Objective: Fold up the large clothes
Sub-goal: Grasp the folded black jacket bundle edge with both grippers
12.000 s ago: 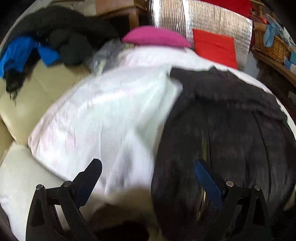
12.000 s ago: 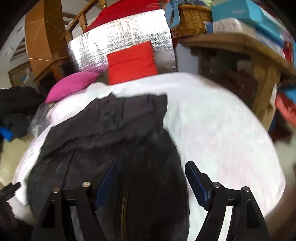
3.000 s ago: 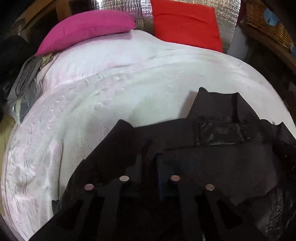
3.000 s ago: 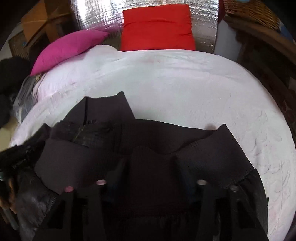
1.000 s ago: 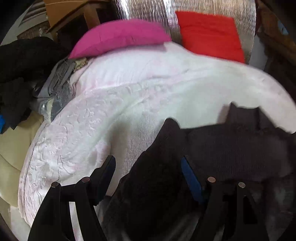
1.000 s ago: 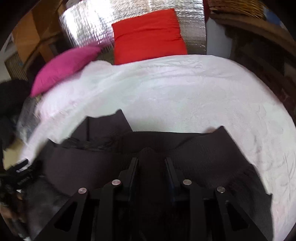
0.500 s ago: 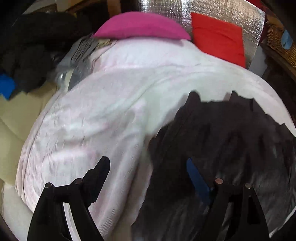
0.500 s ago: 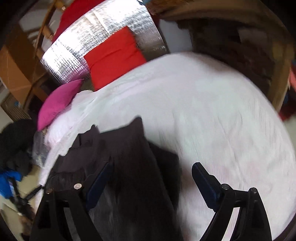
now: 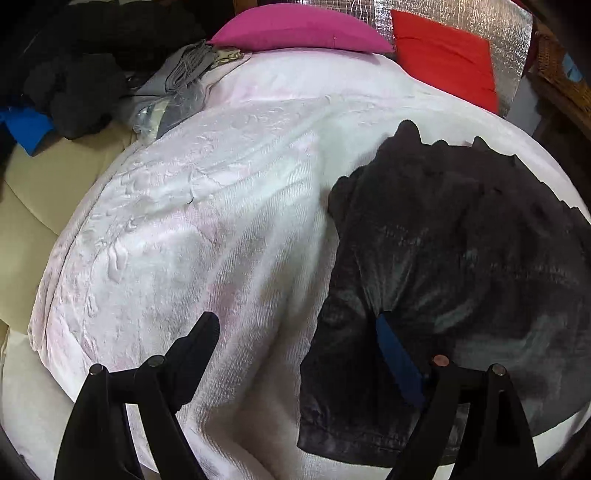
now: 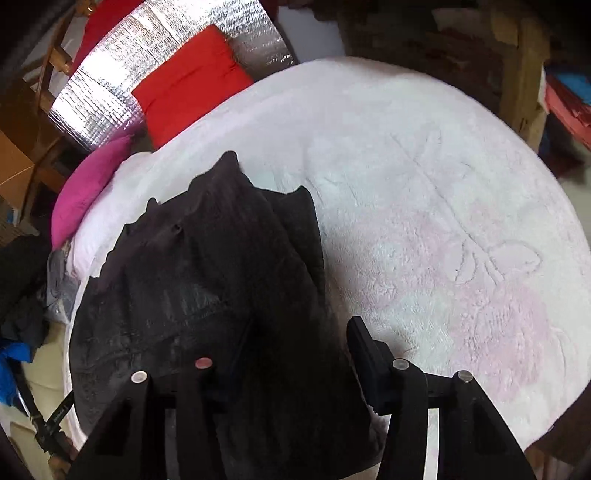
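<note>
A dark grey-black garment lies folded on the white-pink blanket, at the right of the left wrist view. My left gripper hovers over the garment's left edge. Its jaws are wide apart and still opening, and the pads press on nothing. In the right wrist view the garment fills the left and centre, on the blanket. My right gripper straddles the garment's right edge near its front. Its jaws are closing with cloth lying between them, and a gap still shows at the right finger.
A pink cushion and a red cushion lean on a silver foil board at the bed's far end. A heap of dark clothes with blue cloth lies at the left. Wooden furniture stands close on the right.
Both grippers have let go of the garment's folded edge and pulled back toward its near end. The right gripper opened wide, rolled, then narrowed. The garment now lies flat.
</note>
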`<state>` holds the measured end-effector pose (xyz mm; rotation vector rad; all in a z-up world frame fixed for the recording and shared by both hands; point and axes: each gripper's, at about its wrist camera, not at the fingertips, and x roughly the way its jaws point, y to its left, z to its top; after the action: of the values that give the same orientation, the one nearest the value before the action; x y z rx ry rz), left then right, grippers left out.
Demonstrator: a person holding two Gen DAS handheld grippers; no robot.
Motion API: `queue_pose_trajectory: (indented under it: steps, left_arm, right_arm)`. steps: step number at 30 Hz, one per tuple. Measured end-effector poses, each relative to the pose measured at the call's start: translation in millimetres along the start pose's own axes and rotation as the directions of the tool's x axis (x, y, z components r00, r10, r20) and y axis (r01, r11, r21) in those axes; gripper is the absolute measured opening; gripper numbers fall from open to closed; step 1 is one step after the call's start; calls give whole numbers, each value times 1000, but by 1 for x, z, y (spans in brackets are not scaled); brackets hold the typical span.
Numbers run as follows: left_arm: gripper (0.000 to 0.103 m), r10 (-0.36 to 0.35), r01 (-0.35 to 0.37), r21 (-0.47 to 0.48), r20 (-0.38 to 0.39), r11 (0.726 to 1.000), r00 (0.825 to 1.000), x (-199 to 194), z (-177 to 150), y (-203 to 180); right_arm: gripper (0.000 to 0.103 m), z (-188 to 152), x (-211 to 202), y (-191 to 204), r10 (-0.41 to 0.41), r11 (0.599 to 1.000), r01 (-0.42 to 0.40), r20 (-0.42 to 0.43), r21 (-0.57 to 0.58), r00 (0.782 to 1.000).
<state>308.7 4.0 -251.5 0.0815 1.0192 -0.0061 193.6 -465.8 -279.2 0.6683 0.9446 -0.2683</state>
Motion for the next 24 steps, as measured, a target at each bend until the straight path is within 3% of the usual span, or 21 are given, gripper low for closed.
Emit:
queue_pose_trajectory:
  steps: [2, 5, 7, 9, 11, 16, 19, 24]
  left_arm:
    - [87, -4, 4, -8, 20, 1000, 1000, -7, -4, 3]
    - [87, -28, 32, -55, 73, 998, 997, -25, -15, 10]
    - [87, -27, 37, -79, 126, 996, 992, -40, -25, 14]
    - [87, 8, 7, -76, 202, 997, 979, -59, -39, 13]
    - [87, 61, -48, -53, 271, 997, 961, -76, -52, 7]
    - [87, 88, -92, -4, 333, 996, 939, -100, -70, -9]
    - [87, 75, -84, 11, 341, 996, 937, -105, -75, -14]
    - [87, 73, -87, 26, 335, 996, 939, -102, -75, -21]
  right_arm:
    - [53, -4, -10, 2, 16, 1000, -16, 30, -4, 999]
    - [56, -16, -38, 8, 23, 1000, -23, 140, -3, 990]
    - [67, -25, -56, 6, 69, 997, -73, 196, 11, 978]
    - [75, -35, -73, 3, 123, 991, -133, 256, 22, 959]
    - [76, -43, -83, 2, 172, 983, -183, 285, 14, 943]
    - [76, -55, -86, 8, 243, 967, -255, 277, 9, 930]
    - [76, -69, -89, 11, 273, 961, -273, 245, -35, 930]
    - [74, -79, -87, 32, 255, 966, -233, 253, -113, 933]
